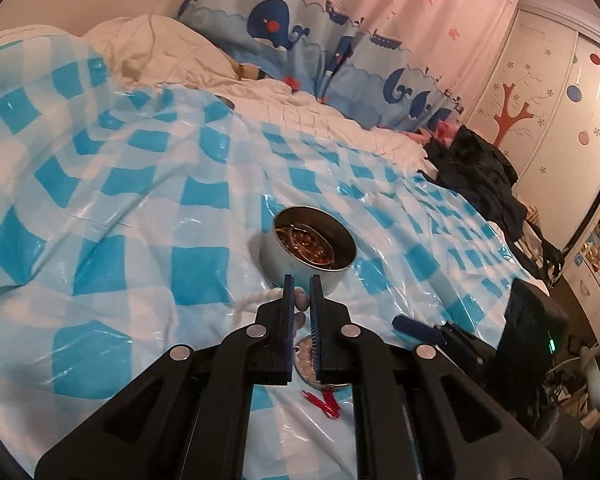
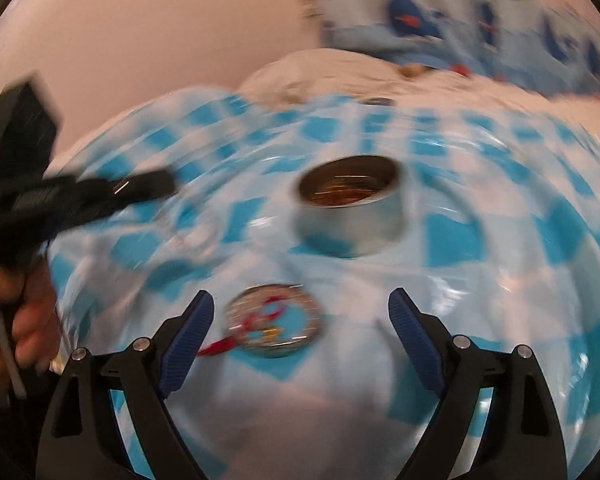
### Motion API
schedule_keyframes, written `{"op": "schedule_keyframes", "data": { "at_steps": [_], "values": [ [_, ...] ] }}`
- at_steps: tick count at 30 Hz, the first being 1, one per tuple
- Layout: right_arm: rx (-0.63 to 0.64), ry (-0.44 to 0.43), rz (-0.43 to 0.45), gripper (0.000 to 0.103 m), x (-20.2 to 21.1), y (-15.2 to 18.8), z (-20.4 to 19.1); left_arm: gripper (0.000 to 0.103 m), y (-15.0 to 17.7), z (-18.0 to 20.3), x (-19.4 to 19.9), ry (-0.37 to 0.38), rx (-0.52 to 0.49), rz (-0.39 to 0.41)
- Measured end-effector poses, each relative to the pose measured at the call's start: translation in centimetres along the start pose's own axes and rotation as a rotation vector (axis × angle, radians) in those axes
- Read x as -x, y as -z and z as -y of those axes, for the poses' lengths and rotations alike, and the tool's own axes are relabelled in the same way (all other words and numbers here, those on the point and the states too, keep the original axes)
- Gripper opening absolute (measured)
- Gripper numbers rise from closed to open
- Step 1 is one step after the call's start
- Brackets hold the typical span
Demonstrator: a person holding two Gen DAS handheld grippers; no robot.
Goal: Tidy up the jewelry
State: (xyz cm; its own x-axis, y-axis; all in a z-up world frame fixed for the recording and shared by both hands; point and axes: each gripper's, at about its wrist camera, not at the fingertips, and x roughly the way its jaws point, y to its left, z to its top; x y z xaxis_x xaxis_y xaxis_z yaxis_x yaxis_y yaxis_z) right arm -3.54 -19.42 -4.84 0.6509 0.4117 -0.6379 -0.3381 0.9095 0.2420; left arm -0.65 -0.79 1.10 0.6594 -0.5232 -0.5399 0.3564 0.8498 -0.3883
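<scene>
White pearl bead strand [image 1: 260,298] clamped in your left tongs [image 1: 301,286], bound for round metal tin [image 1: 312,258]; right tongs [image 2: 300,306] apart, empty.

right wrist view motion-blurred, tin [image 2: 350,204] contents unreadable, lid [image 1: 308,364] half hidden

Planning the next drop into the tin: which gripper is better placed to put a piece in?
Left. The left gripper is shut on a white bead strand, with the open tin just beyond its fingertips. The right gripper is open and empty, hovering over the lid.
</scene>
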Motion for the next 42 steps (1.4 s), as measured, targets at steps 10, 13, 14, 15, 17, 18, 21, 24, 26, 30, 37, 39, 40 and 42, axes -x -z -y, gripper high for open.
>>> {"op": "schedule_keyframes", "data": {
  "at_steps": [10,13,14,15,17,18,21,24,26,30,37,39,40,42],
  "values": [
    [0.075,0.029,-0.168,0.085,-3.4,0.1,-1.2,0.006,-0.2,0.2,-0.3,0.010,-0.007,-0.004],
    [0.106,0.037,-0.187,0.072,-4.0,-0.1,-1.7,0.006,-0.1,0.4,-0.4,0.009,-0.012,-0.006],
    [0.098,0.031,-0.185,0.065,-4.0,0.0,-1.5,0.006,-0.1,0.4,-0.4,0.008,-0.010,-0.006],
    [0.085,0.018,-0.181,0.064,-3.8,0.0,-1.3,0.006,-0.1,0.4,-0.4,0.009,-0.009,-0.006],
    [0.064,0.002,-0.170,0.064,-3.5,-0.1,-1.0,0.006,-0.2,0.4,-0.4,0.007,-0.003,-0.003],
    [0.059,0.000,-0.162,0.064,-3.3,-0.1,-1.0,0.006,-0.1,0.4,-0.4,0.007,-0.002,-0.003],
    [0.029,-0.020,-0.119,0.064,-2.3,-0.4,-0.6,0.006,-0.2,0.3,-0.4,0.011,-0.002,-0.001],
    [0.015,-0.032,-0.049,0.064,-0.7,-1.1,-0.5,0.006,-0.4,0.4,-0.4,0.020,0.002,0.002],
    [0.012,-0.022,-0.016,0.064,0.0,-1.7,-0.3,0.006,-0.7,0.5,-0.4,0.035,0.009,0.007],
    [0.013,0.025,0.010,0.064,0.7,-3.2,0.6,0.006,-2.0,1.5,-1.0,0.082,0.010,0.018],
    [-0.001,0.069,0.023,0.064,1.2,-5.2,2.7,0.006,-5.7,4.5,-3.3,0.144,-0.027,0.043],
    [0.004,0.077,0.023,0.064,1.1,-5.7,3.2,0.006,-6.9,5.1,-4.8,0.152,-0.032,0.043],
    [0.006,0.080,0.024,0.064,1.0,-6.0,3.5,0.006,-7.2,5.1,-5.4,0.158,-0.027,0.042],
    [0.011,0.085,0.024,0.064,0.6,-6.6,3.8,0.007,-7.7,4.4,-7.8,0.163,0.021,0.006]
  ]
}}
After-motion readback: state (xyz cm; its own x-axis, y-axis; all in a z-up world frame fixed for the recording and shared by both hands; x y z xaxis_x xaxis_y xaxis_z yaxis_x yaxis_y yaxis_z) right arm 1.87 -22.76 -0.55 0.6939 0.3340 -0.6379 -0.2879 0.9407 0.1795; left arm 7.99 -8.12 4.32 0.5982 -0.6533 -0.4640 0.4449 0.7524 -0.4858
